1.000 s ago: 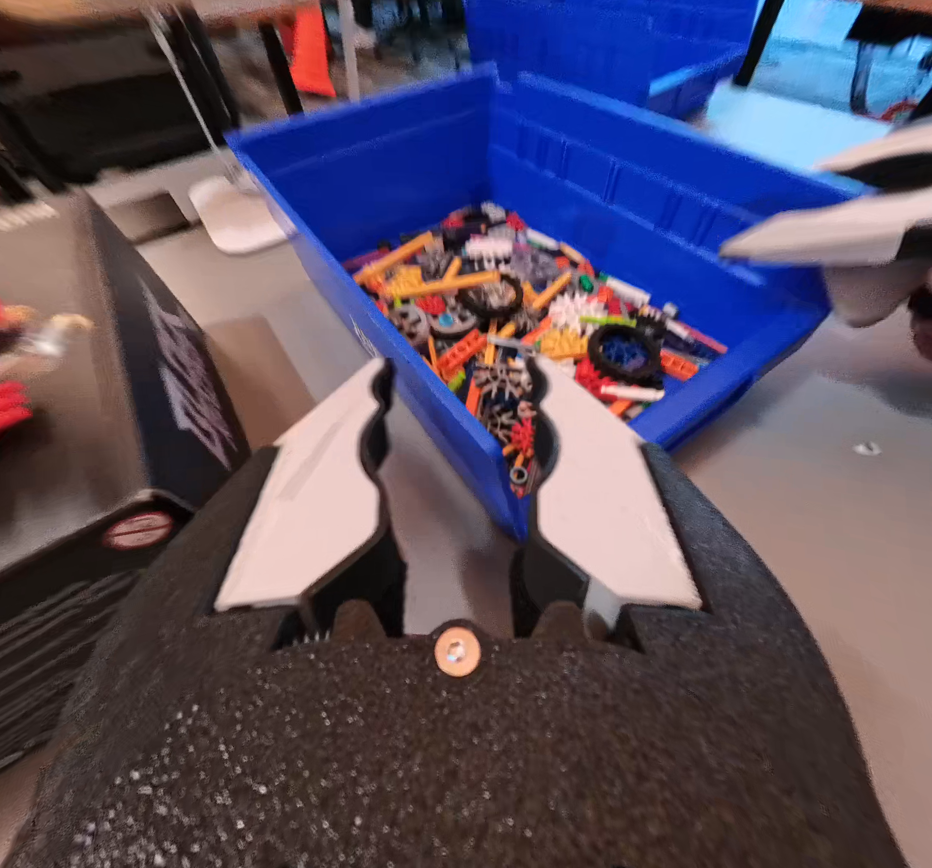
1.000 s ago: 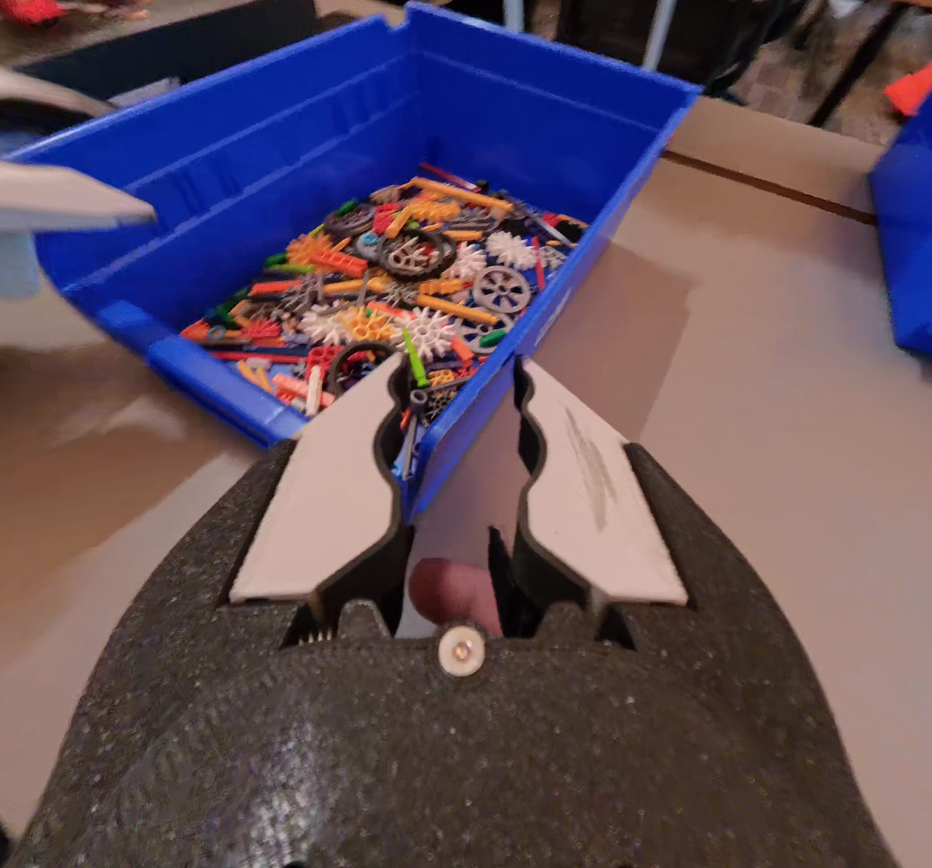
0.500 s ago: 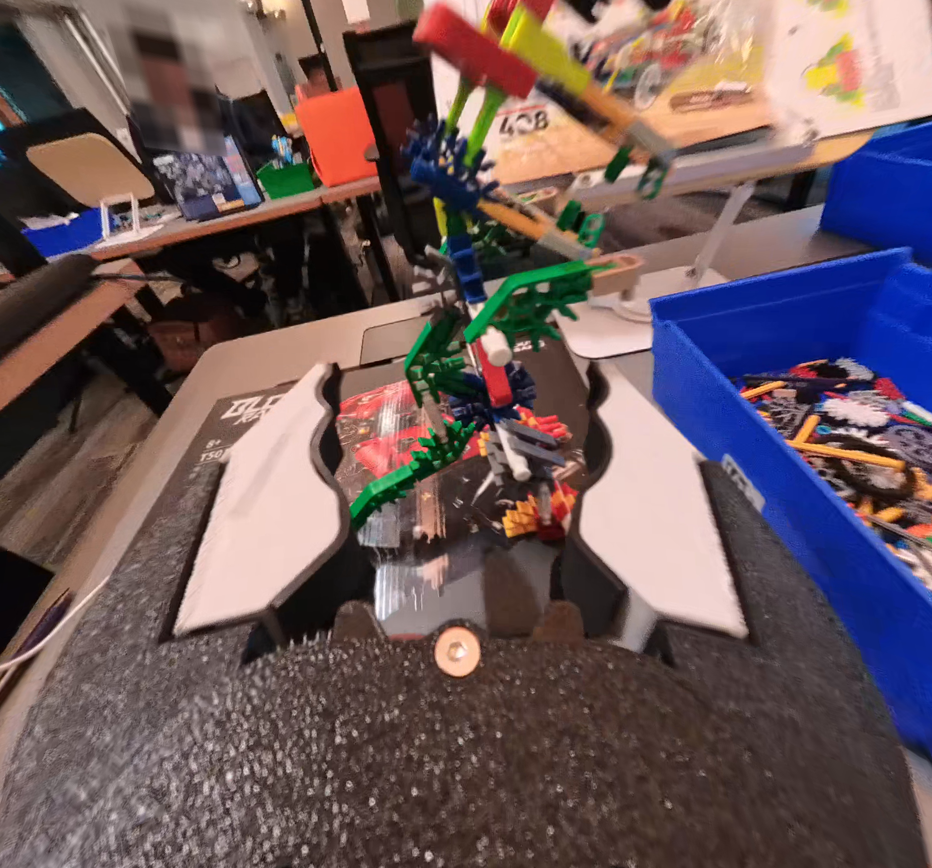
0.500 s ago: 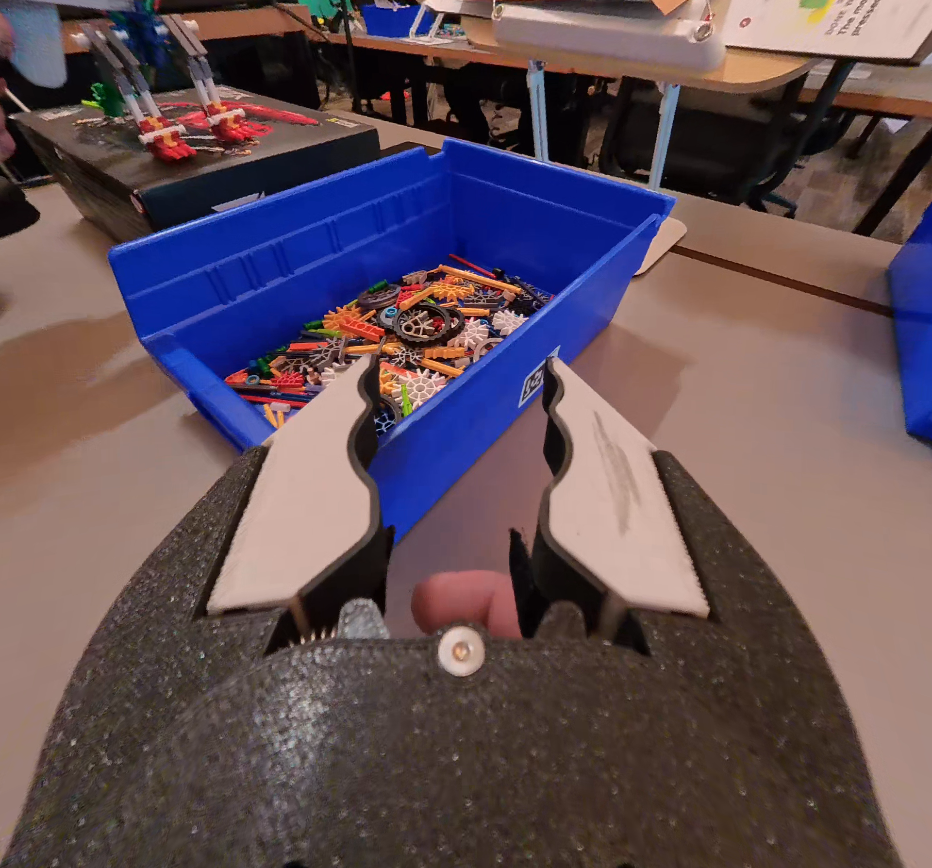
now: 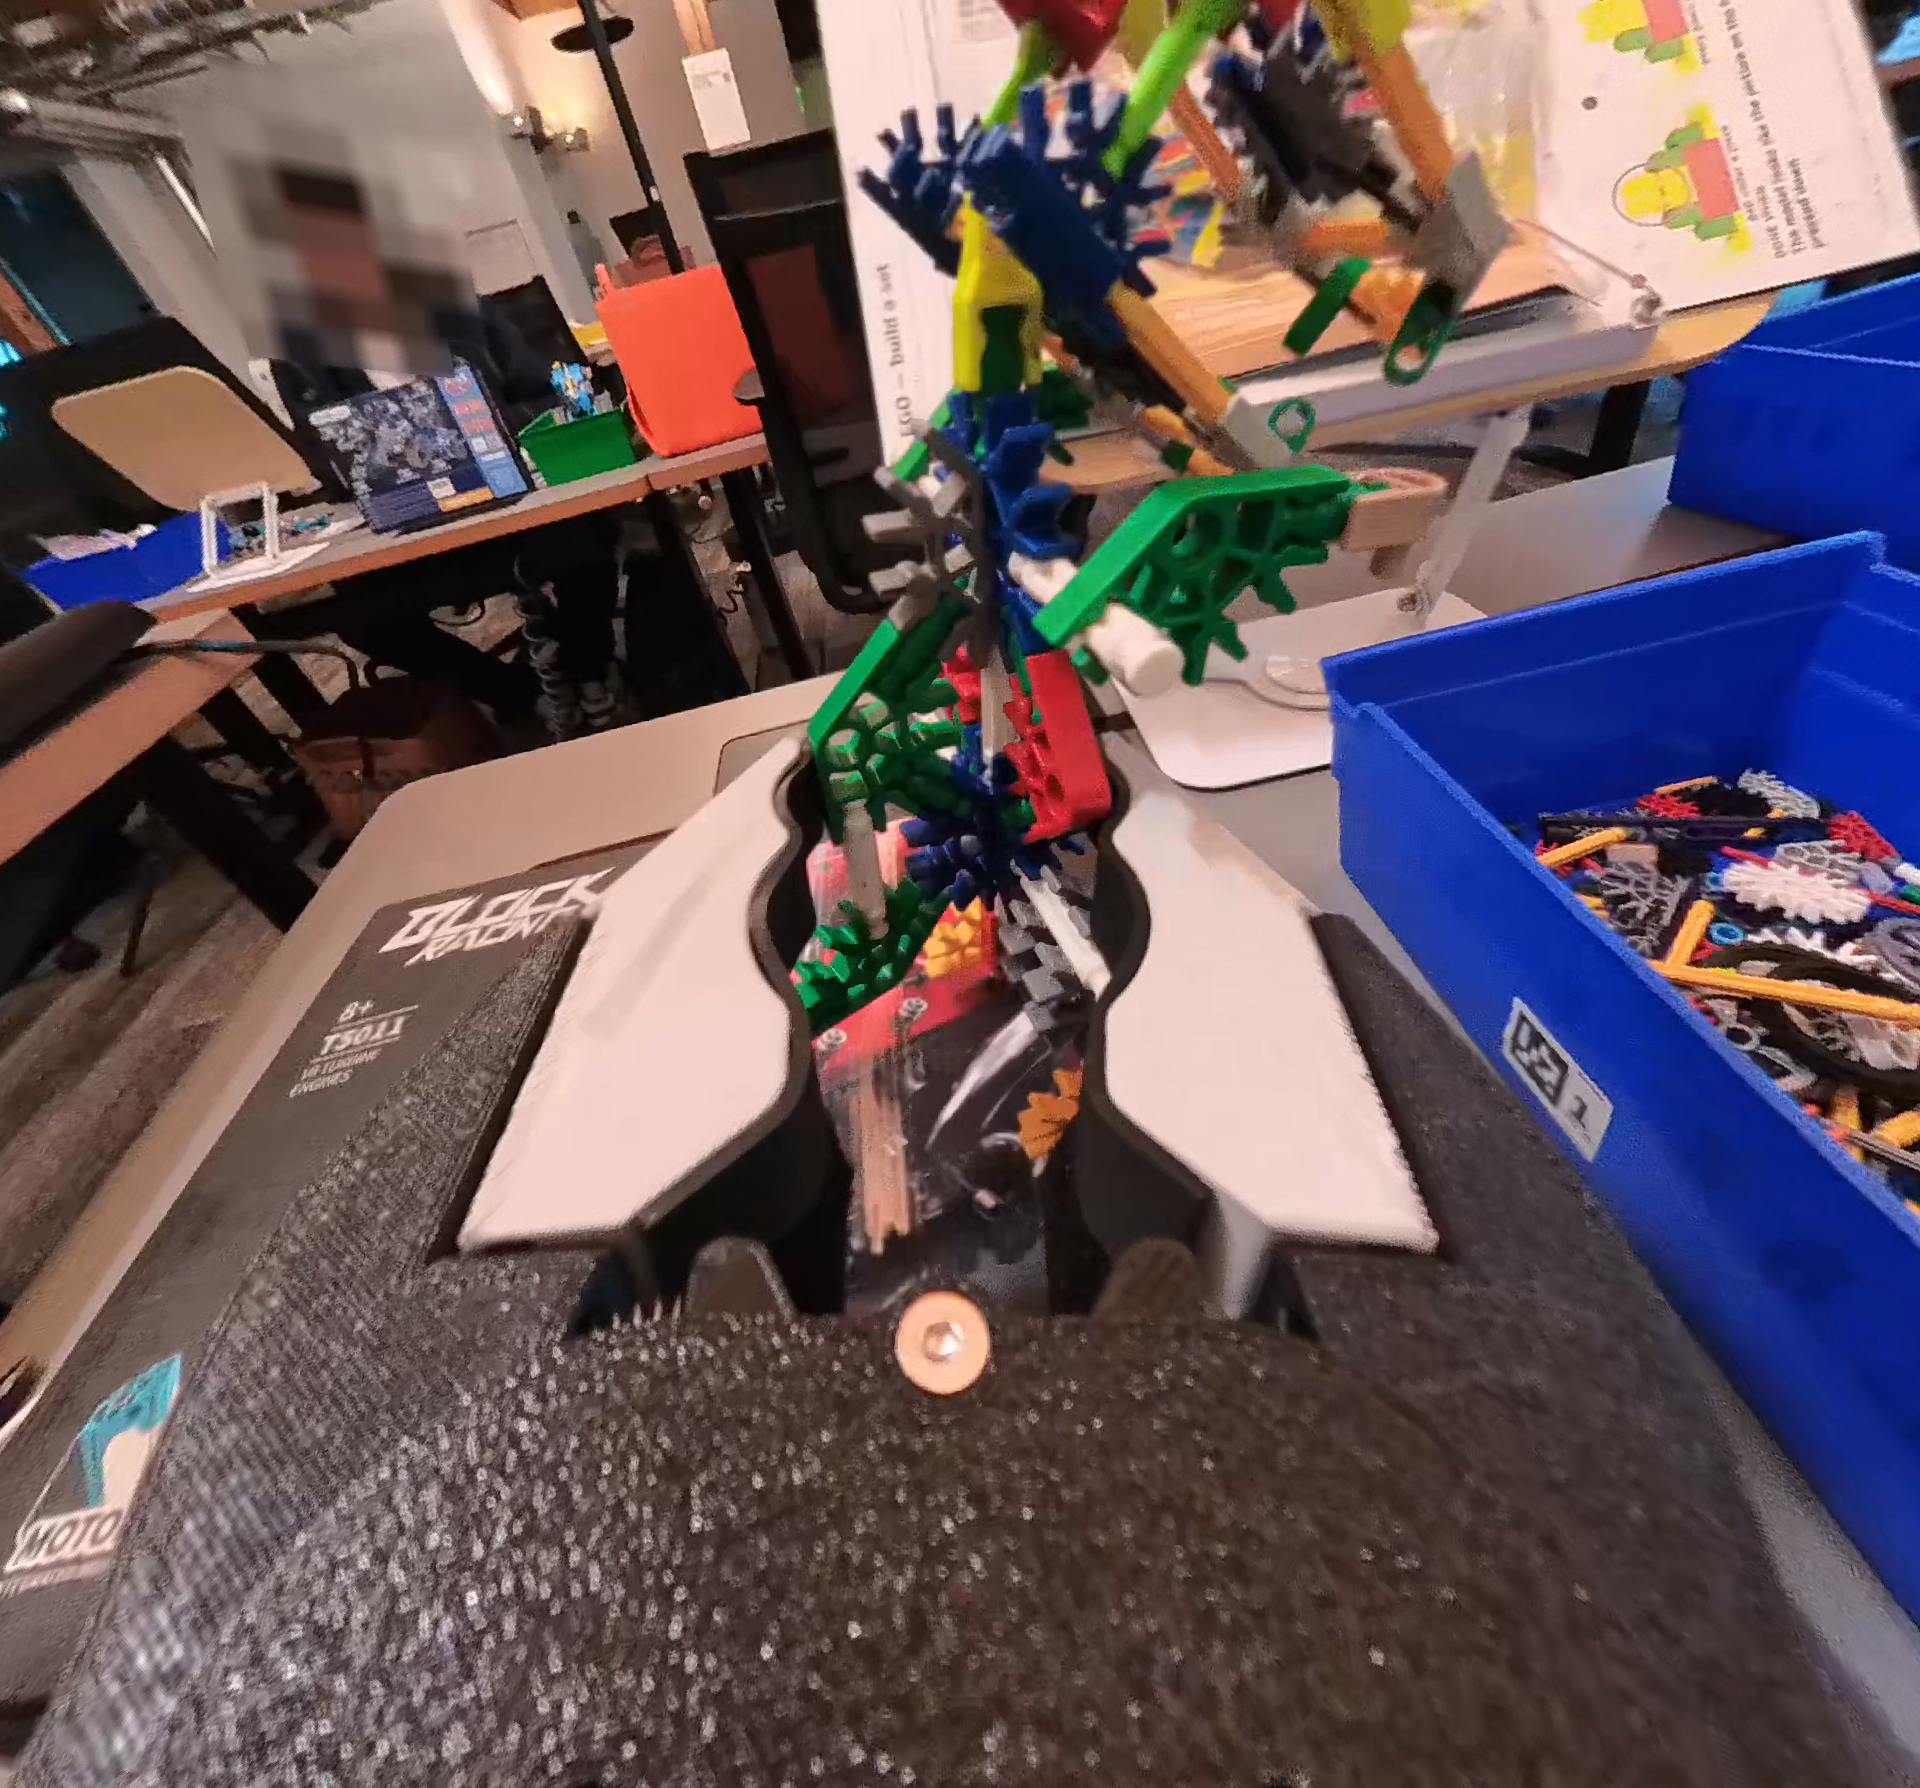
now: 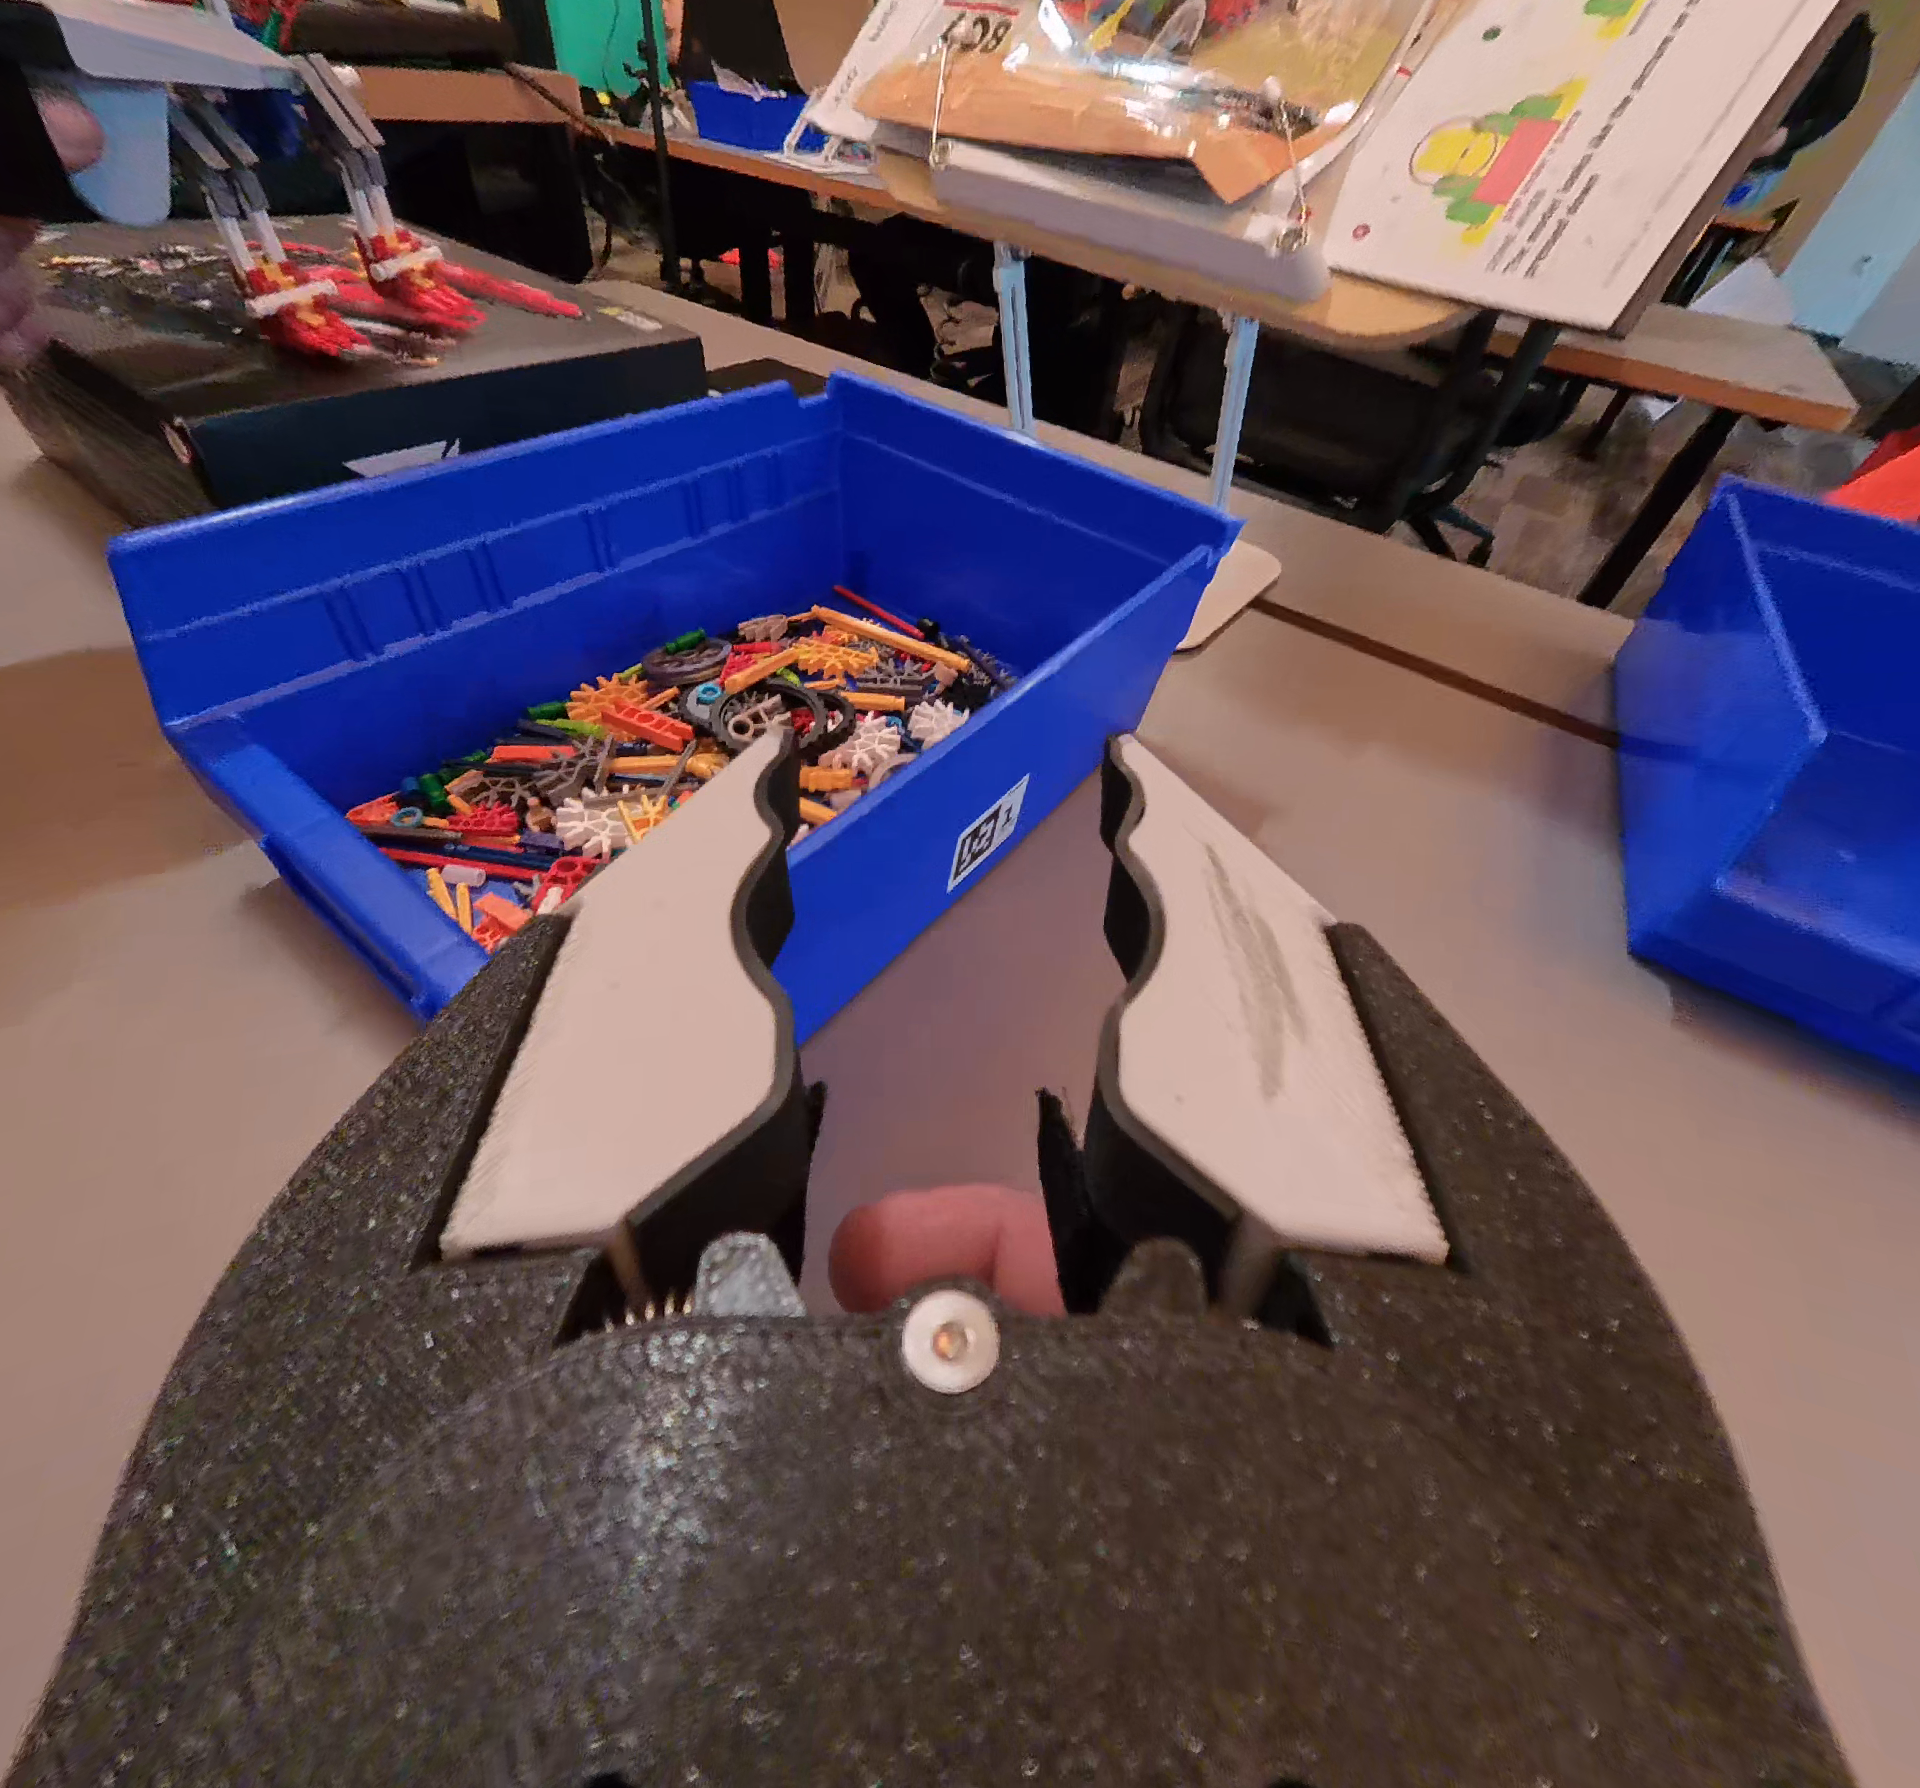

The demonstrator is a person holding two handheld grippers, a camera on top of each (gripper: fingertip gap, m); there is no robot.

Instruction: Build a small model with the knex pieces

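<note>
A tall model [image 5: 1195, 554] of green, blue, red and yellow rod-and-connector pieces stands on a black box [image 5: 436, 959]. My left gripper [image 5: 951, 803] is shut on the model's lower body, with the green and red parts pressed between the fingers. In the right wrist view the model's red feet [image 6: 312, 284] rest on the box [image 6: 416, 429], and one left finger [image 6: 135, 45] shows above them. My right gripper [image 6: 945, 772] is open and empty, above the table beside the near corner of a blue bin [image 6: 520, 554] of loose pieces.
The blue bin [image 5: 1558, 803] stands right of the box. A second blue bin [image 6: 1766, 751] is at the far right. A tilted board with instruction sheets [image 6: 1143, 76] stands on a stand behind the bin. Desks and chairs lie beyond the table. The tips of one gripper are about 40 cm away from the tips of the other.
My left gripper swung left from the bin to the model, opened wide, then closed on its lower body. My right gripper drew back from the bin's rim and rose.
</note>
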